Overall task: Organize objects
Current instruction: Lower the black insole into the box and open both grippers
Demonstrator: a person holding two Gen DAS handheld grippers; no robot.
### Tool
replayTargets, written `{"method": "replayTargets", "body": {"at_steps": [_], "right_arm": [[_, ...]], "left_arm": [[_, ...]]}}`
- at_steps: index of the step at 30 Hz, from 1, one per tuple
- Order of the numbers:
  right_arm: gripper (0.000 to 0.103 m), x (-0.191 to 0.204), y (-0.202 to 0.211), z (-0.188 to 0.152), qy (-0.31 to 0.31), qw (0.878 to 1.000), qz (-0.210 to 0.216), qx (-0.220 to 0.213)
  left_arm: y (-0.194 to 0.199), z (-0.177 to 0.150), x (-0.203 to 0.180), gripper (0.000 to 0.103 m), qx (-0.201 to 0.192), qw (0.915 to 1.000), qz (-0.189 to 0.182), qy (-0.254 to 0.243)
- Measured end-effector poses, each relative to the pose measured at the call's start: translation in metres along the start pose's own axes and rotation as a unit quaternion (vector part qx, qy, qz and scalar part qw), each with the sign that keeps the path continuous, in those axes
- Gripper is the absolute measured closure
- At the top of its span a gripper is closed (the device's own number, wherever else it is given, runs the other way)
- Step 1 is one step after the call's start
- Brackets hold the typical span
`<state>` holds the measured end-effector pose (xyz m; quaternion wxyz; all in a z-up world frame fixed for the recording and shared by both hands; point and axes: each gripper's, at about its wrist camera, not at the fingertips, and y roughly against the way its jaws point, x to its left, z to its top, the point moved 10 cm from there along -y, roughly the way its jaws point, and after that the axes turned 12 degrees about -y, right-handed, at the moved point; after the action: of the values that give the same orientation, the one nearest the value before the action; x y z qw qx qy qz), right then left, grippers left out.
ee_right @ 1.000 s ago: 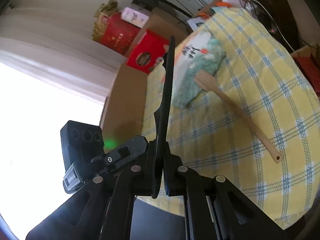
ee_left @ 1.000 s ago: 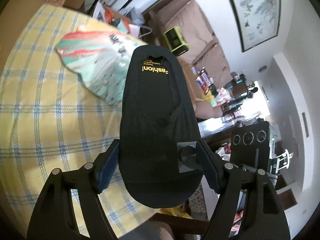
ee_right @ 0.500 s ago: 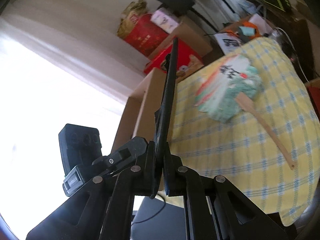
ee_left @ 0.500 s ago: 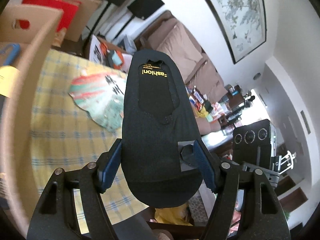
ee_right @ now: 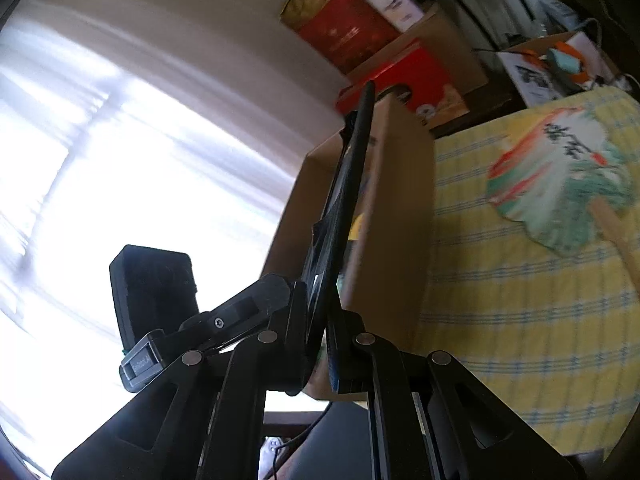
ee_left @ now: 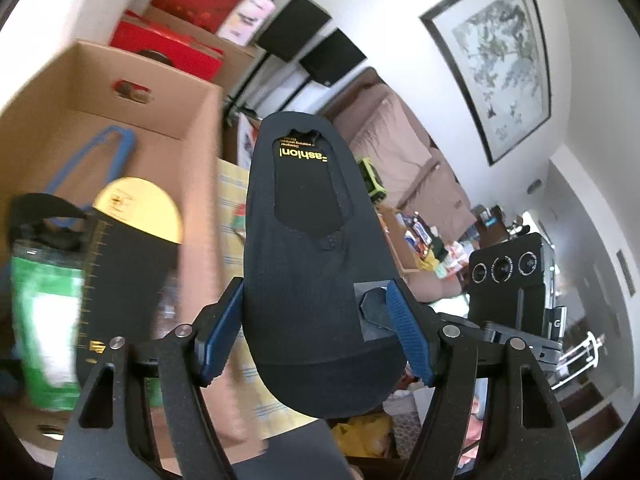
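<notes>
Black insole (ee_left: 316,264): flat, dark mesh, yellow lettering near its far end; held in the air between both tools, above the near edge of the cardboard box; seen broadside in the left wrist view, edge-on as a thin dark strip (ee_right: 344,200) in the right wrist view.
Left tool (ee_left: 316,332): spread fairly wide, its blue pads (ee_left: 218,332) pressed on the two long edges of the insole near the heel.
Right tool (ee_right: 320,344): almost fully closed, pinching the thin insole by its faces; a grey tag on the insole sat at that spot in the left wrist view.
Cardboard box (ee_left: 188,120): open-topped, brown, with a hand slot in its far wall; stood at the edge of the worktop, touching the cloth.
Box contents: blue tongs (ee_left: 100,160) leaning against the inner wall; a black sheet with a yellow rounded end (ee_left: 136,216) and a printed scale down one side; a green and white packet (ee_left: 44,320), blurred.
Worktop (ee_right: 520,320): covered in yellow cloth with blue checks.
Paper fan (ee_right: 560,184): round, painted red, green and white, with dark characters; lay on the cloth well apart from the box; wooden handle (ee_right: 616,232) pointed to the near side.
Surroundings: red boxes (ee_left: 168,52) stacked beyond the cardboard box; brown sofa (ee_left: 396,152); framed painting (ee_left: 492,56) on the wall.
</notes>
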<state>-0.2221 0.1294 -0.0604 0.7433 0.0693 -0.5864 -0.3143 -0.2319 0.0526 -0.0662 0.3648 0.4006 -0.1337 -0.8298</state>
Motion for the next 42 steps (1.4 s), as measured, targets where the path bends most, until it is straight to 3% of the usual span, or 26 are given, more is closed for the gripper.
{"method": "replayTargets", "body": {"at_steps": [17,21,23,24,26,35,42], "right_arm": [[0.092,0.03,-0.118,-0.036,0.032,0.996,-0.017,0.086],[0.086,0.017,-0.134,-0.044,0.065,0.99,-0.078,0.096],[0.081,0.018,-0.132,-0.044,0.078,0.989,-0.083,0.09],[0.066,0.018,-0.128,-0.042,0.082,0.989,-0.088,0.083],[0.052,0.019,-0.119,-0.037,0.092,0.989,-0.096,0.066],[0.047,0.026,-0.082,-0.017,0.115,0.987,-0.111,0.017],[0.038,0.03,-0.059,-0.027,0.164,0.974,-0.157,-0.009]], "left_arm": [[0.068,-0.018,0.099,0.036,-0.014,0.9961,0.07,0.052],[0.079,-0.022,0.122,0.034,-0.021,0.9933,0.095,0.063],[0.085,-0.022,0.13,0.034,-0.022,0.9915,0.113,0.06],[0.088,-0.023,0.133,0.034,-0.022,0.9907,0.122,0.056],[0.092,-0.023,0.134,0.031,-0.024,0.9901,0.128,0.053],[0.103,-0.018,0.109,0.01,-0.027,0.9863,0.163,-0.004],[0.105,-0.016,0.079,0.005,-0.02,0.9762,0.204,-0.07]]}}
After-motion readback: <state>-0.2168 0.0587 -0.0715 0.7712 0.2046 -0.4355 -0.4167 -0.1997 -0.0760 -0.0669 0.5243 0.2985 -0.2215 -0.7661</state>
